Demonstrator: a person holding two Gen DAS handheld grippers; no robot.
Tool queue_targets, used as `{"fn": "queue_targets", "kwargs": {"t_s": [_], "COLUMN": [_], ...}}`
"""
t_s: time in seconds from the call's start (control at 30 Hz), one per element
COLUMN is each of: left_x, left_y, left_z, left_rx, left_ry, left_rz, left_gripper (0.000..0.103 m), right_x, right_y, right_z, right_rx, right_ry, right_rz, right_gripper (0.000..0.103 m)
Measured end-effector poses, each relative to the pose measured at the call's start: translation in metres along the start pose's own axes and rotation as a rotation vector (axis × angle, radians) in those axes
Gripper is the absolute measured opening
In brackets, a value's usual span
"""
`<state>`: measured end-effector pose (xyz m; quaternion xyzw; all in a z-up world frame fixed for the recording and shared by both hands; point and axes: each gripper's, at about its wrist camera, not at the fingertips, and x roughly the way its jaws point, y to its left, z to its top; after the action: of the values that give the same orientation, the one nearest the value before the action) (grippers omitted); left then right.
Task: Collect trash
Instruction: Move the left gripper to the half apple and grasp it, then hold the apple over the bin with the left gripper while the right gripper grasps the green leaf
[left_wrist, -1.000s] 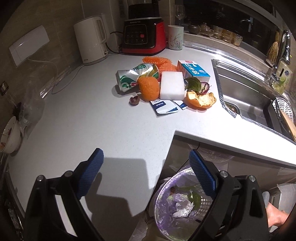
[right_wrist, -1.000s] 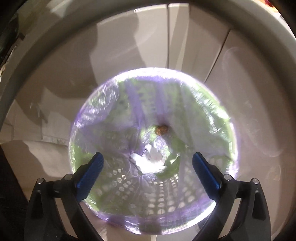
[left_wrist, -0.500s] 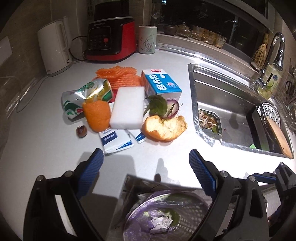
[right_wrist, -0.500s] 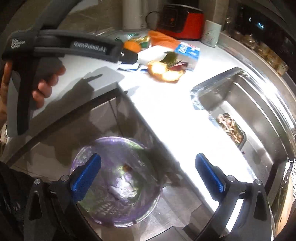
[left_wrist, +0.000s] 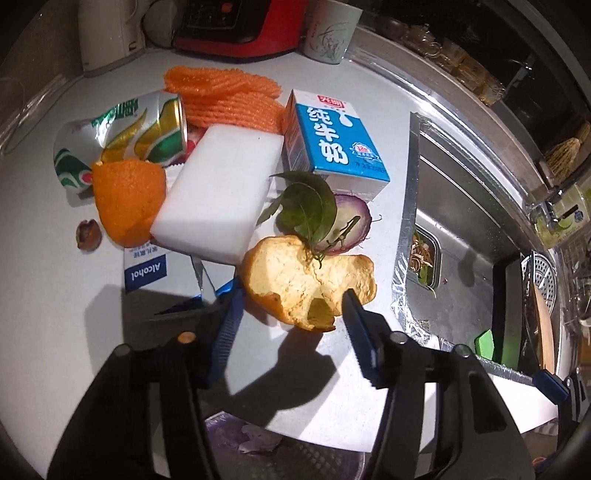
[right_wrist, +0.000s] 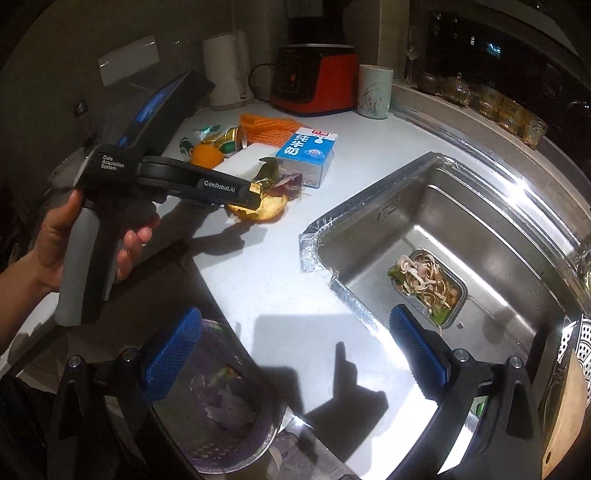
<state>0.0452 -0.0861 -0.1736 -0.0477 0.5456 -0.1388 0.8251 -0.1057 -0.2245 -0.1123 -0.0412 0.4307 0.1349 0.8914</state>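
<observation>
Left gripper (left_wrist: 291, 299): we had just been closing its jaws around the orange peel (left_wrist: 303, 284); contact unclear.
Right gripper (right_wrist: 295, 339): we held it spread, empty.

Left gripper (left_wrist: 291, 295): tilted steeply downward, jaws partly apart and just now closing, blue ribbed pads set either side of an orange peel (left_wrist: 308, 280); the right pad reaches its edge, while the left pad's contact cannot be judged. Left hand (right_wrist: 79, 236): wrapped round the grey pistol handle, thumb on the near side, fingers curled across the front, bare wrist entering from the left edge. Right gripper (right_wrist: 295, 347): angled downward, jaws spread wide, nothing between the blue pads.
</observation>
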Motion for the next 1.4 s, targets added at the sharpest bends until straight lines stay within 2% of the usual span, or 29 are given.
{"fn": "queue_targets", "kwargs": {"t_s": [0.07, 0.1, 0.13, 0.23, 0.3, 0.53, 0.77, 0.87, 1.0, 1.23, 1.4], "left_x": [0.005, 0.007, 0.009, 0.004, 0.001, -0.012, -0.04, -0.055, -0.073, -0.091, -0.102], "left_y": [-0.001, -0.002, -0.002, 0.0, 0.0, -0.003, 0.011, 0.019, 0.028, 0.037, 0.03], "left_z": [0.001, 0.001, 0.001, 0.003, 0.004, -0.003, -0.009, -0.011, -0.019, -0.044, -0.08], "left_rx": [-0.016, -0.015, -0.015, -0.04, -0.053, -0.037, -0.041, -0.042, -0.042, -0.041, 0.027], "left_ry": [-0.001, -0.003, 0.0, -0.002, -0.008, -0.033, -0.076, -0.098, -0.12, -0.116, -0.087], "left_rz": [0.045, 0.06, 0.065, 0.024, -0.006, 0.021, 0.03, 0.031, 0.022, -0.024, -0.035], "left_gripper": [0.036, 0.026, 0.021, 0.011, 0.01, 0.009, 0.009, 0.009, 0.009, 0.009, 0.009], "right_x": [0.002, 0.003, 0.003, 0.004, 0.005, 0.012, 0.029, 0.042, 0.066, 0.104, 0.108], "right_y": [-0.003, -0.005, -0.006, -0.01, -0.013, -0.019, -0.02, -0.017, -0.008, -0.005, 0.001], "right_z": [0.0, 0.0, 0.0, 0.0, 0.0, 0.011, 0.042, 0.057, 0.074, 0.091, 0.096], "right_rx": [-0.007, -0.01, -0.012, -0.018, -0.023, -0.035, -0.037, -0.024, -0.046, -0.021, -0.039], "right_ry": [-0.001, -0.001, -0.001, 0.001, 0.004, -0.007, -0.029, -0.036, -0.034, 0.005, 0.011], "right_rz": [0.006, 0.009, 0.012, 0.023, 0.028, 0.025, 0.04, 0.066, 0.056, 0.065, 0.076], "right_gripper": [0.101, 0.101, 0.101, 0.101, 0.101, 0.101, 0.101, 0.101, 0.101, 0.085, 0.083]}}
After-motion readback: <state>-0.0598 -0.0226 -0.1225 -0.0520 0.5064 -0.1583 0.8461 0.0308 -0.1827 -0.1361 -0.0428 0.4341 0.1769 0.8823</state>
